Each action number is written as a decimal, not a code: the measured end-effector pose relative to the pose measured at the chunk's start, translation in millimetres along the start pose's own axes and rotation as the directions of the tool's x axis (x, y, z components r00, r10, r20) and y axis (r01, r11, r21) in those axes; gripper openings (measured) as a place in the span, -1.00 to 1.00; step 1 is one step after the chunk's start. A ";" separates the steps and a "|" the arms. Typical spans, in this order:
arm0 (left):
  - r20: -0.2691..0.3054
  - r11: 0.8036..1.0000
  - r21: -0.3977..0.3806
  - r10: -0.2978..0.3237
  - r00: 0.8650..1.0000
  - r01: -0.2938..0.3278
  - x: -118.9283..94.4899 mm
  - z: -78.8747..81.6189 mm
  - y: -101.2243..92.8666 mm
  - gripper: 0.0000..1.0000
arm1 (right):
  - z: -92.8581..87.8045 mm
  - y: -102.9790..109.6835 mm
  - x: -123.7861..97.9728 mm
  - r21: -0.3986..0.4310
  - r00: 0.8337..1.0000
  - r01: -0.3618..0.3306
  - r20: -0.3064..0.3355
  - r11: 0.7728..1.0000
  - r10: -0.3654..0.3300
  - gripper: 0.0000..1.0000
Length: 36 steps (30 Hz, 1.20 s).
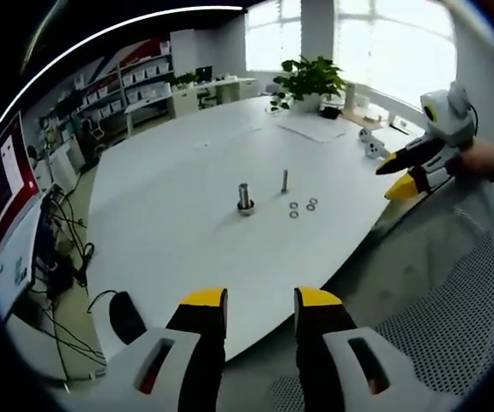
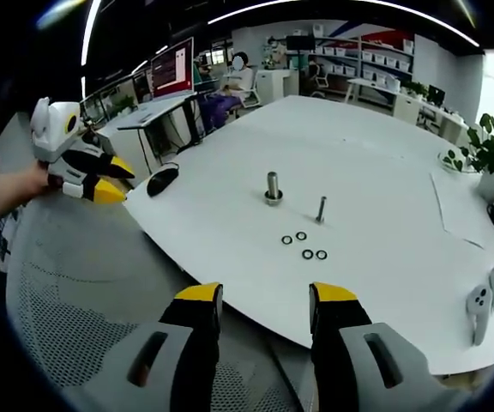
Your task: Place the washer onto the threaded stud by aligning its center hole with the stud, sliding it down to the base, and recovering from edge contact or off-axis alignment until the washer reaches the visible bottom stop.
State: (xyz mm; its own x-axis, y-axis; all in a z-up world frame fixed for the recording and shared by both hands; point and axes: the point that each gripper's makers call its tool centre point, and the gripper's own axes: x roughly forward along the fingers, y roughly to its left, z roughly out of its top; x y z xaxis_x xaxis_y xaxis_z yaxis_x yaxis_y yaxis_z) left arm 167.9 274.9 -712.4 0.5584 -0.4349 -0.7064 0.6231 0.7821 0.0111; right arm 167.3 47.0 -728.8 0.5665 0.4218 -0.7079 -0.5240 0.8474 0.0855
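I see my left gripper (image 1: 260, 296) with its jaws spread and nothing between them, held off the near edge of the white table (image 1: 170, 197); my right gripper (image 2: 264, 292) is likewise parted and empty. The washers (image 2: 305, 247) lie flat on the table just beside the thin threaded stud (image 2: 321, 209), with a thicker post (image 2: 273, 187) near

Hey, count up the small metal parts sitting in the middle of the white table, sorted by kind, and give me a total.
Washers: 4
Thin threaded stud: 1
Thick post with a base: 1
Total: 6
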 end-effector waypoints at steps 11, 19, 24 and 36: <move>0.008 1.000 -0.008 0.018 1.000 -0.018 -0.5 1.0 6.2 -0.43 | 0.5 4.3 0.5 -0.014 1.000 -0.017 0.000 1.000 0.017 -0.14; 0.009 1.000 -0.013 0.019 1.000 -0.019 -0.3 1.2 6.5 -0.44 | -0.6 7.2 0.9 -0.020 0.999 -0.032 -0.007 0.999 0.032 -0.12; 0.000 1.000 -0.019 0.019 1.000 -0.019 0.5 -0.3 6.5 -0.44 | -1.4 7.0 1.1 -0.012 0.999 -0.034 -0.010 0.999 0.034 -0.12; 0.012 0.999 -0.025 0.026 1.000 -0.026 0.1 1.4 7.6 -0.45 | -0.5 9.4 1.2 -0.021 0.999 -0.047 -0.008 0.999 0.046 -0.12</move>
State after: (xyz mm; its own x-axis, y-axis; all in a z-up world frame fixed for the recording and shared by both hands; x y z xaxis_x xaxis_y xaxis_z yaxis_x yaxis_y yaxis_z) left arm 173.5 280.2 -711.4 0.5811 -0.4200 -0.6971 0.5947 0.8039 0.0114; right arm 162.8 55.3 -729.2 0.5365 0.4581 -0.7088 -0.5632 0.8198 0.1035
